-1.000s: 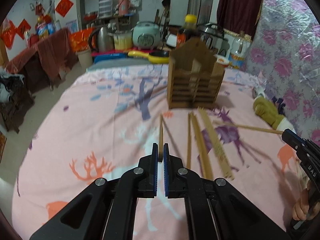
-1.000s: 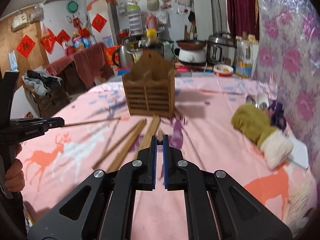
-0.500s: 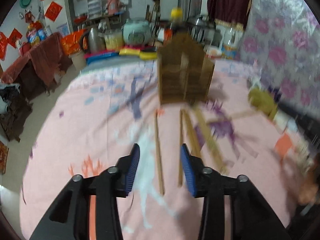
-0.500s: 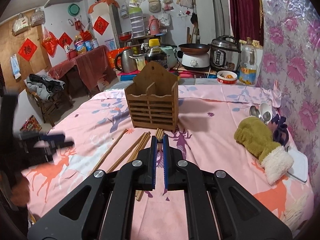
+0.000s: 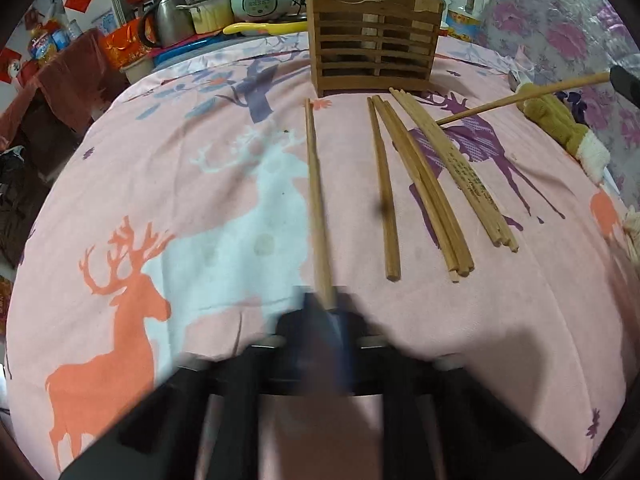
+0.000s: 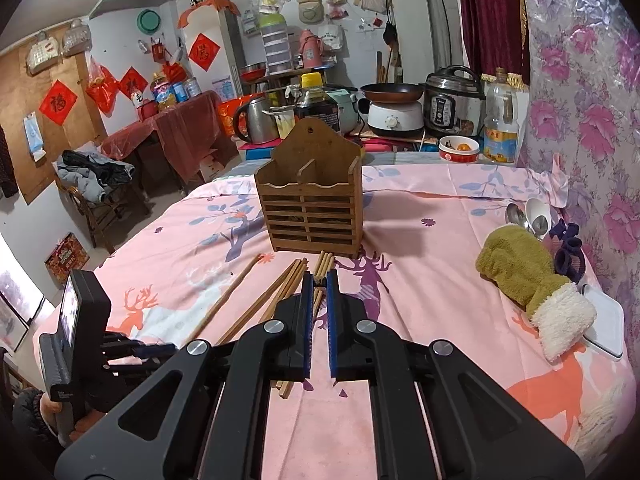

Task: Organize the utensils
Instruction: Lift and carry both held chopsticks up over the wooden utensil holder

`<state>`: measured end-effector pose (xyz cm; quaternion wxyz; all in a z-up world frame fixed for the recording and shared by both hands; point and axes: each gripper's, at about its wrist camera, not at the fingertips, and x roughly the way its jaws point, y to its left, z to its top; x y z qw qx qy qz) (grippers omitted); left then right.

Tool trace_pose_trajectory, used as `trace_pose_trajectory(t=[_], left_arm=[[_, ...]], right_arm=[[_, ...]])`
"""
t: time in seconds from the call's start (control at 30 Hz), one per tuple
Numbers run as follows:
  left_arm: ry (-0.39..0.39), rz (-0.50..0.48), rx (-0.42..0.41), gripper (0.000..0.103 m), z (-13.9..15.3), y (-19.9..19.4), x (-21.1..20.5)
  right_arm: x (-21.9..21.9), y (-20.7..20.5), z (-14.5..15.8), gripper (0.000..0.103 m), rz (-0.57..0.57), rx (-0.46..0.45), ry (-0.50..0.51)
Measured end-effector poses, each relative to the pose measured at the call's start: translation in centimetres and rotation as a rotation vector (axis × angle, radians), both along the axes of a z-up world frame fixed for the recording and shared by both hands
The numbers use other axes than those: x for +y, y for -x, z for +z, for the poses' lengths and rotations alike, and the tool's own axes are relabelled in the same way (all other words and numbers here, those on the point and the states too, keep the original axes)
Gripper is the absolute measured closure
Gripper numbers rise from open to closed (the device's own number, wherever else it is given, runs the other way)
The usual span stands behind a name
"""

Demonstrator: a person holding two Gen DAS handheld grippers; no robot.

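Single chopstick [image 5: 316,200] flat on the pink deer-print cloth of the desk [image 5: 180,200], far tip near the front left corner of the wooden holder [image 5: 374,52], near end inside the blurred left gripper [image 5: 324,320]. Can't tell from the smear whether clamped or just straddling.

To its right: loose chopsticks [image 5: 428,200] on the cloth in roughly parallel rows, one alone, then two bundles. All apart from the single one, far ends just in front of the holder. Holder upright, slatted front, two compartments split by a centre divider. Contents not readable.

Held chopstick [image 5: 520,98] up off the cloth, slanting in from the right edge, tip over the rightmost bundle. Right gripper [image 6: 319,292] narrow, pinched on that stick. Hard to separate in its own view from the sticks behind it.

Green mitten [image 6: 520,272] with white cuff at the right side of the desk, well apart from the chopsticks. Spoons [image 6: 528,216] just behind it.
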<state>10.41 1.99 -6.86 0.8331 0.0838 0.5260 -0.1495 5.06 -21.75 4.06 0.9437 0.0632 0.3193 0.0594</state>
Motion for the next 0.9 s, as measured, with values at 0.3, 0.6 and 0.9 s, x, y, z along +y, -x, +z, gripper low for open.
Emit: trace_pose_trajectory(t=[0.3, 0.6, 0.9], left_arm=[[0.030, 0.008, -0.153, 0.098, 7.3, -0.1, -0.3], [0.033, -0.004, -0.296, 0.098, 15.2, -2.2, -3.4], [0.052, -0.014, -0.296, 0.098, 15.3, -2.1, -4.3]], right_arm=[[0.1, -0.1, 0.5, 0.096, -0.005, -0.015, 0.007], [0.5, -0.7, 4.1, 0.096, -0.008, -0.079, 0.040], [0.8, 2.6, -2.5, 0.058, 0.129, 0.114, 0.131]])
